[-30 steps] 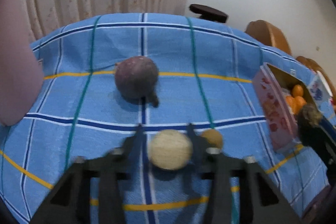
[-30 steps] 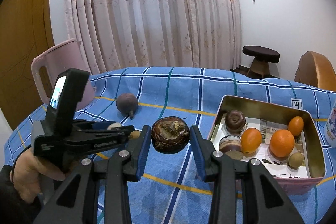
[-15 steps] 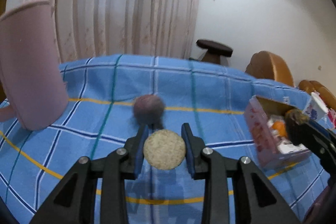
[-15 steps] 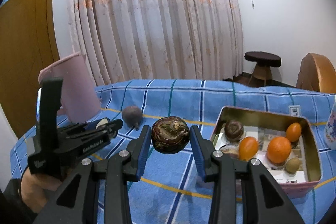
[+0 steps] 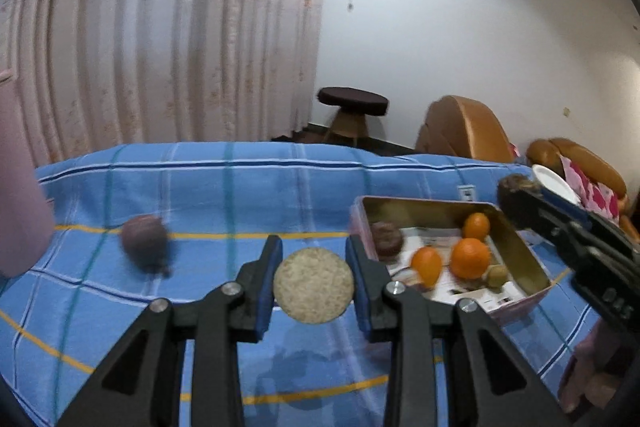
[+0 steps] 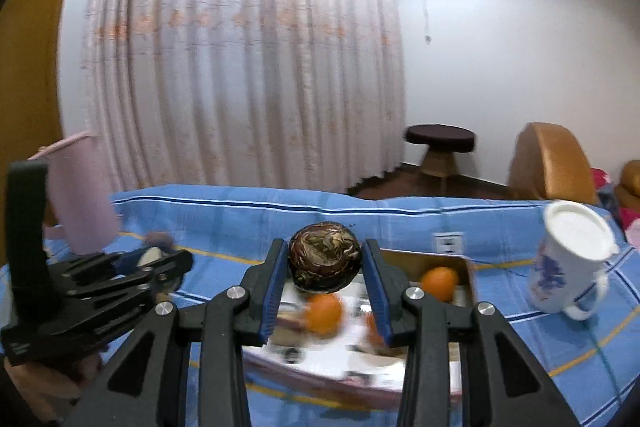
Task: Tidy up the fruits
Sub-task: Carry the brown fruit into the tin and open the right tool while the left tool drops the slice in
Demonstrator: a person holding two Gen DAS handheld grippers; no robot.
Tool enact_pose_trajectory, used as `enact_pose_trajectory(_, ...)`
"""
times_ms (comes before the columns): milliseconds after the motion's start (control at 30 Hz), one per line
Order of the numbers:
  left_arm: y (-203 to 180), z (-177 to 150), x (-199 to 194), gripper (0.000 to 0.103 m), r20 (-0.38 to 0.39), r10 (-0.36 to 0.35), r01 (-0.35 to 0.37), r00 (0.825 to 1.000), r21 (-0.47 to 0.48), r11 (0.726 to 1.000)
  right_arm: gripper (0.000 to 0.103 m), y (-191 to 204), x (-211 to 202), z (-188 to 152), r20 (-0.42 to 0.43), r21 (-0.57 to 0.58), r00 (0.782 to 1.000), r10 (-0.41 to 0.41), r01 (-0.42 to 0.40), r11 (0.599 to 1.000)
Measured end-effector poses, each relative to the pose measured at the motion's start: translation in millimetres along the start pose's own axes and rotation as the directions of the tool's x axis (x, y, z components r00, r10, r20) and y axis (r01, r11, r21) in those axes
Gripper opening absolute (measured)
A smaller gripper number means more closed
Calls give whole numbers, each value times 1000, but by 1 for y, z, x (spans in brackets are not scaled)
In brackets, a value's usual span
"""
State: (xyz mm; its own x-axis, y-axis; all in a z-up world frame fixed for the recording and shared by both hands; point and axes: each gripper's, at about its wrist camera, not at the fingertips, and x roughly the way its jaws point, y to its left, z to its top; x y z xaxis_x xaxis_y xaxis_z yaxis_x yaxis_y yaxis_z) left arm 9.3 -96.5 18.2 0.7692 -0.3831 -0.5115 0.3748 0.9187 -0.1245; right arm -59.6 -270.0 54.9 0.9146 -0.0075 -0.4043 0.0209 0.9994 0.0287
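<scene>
Gripping tan fruit [image 5: 313,285] w/ left hand-held gripper [image 5: 313,287] above cloth [image 5: 224,187].

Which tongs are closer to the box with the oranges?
Right. The right tongs hold a dark brown fruit over the box. The left tongs hold a pale round fruit off its left side.

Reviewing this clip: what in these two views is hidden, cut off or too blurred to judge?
- Right wrist view: tin contents smeared by motion blur and partly behind the dark brown fruit; fruit count unreadable.
- Left wrist view: purple fruit blurred, type unclear.
- Left wrist view: pink jug cut off by the left edge.
</scene>
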Motion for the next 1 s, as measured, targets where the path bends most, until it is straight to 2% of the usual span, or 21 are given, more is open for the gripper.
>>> enact_pose_trajectory(233, -54, 8, 22, 35, -30, -46, 48, 998, 68, 997, 40, -36, 14, -4, -50, -10, 995, -88, 88, 996)
enact_pose_trajectory(400, -72, 8, 42, 35, -73, -29, 36, 997, 87, 996, 40, -51, 23, -6, -81, -14, 990, -117, 116, 993)
enact_pose_trajectory(567, -73, 6, 60, 35, -119, -10, 21, 993, 89, 996, 40, -60, 37, -10, -136, 14, 986, -95, 97, 995)
enact_pose_trajectory(833, -77, 5, 63, 35, -122, 3, 10, 992, 107, 994, 40, -53, 52, -21, -204, 8, 977, -69, 72, 997)
enact_pose_trajectory(1000, -74, 5, 64, 35, -123, 9, 3, 992, 98, 995, 41, -50, 54, -22, -212, 18, 977, -18, 22, 1000)
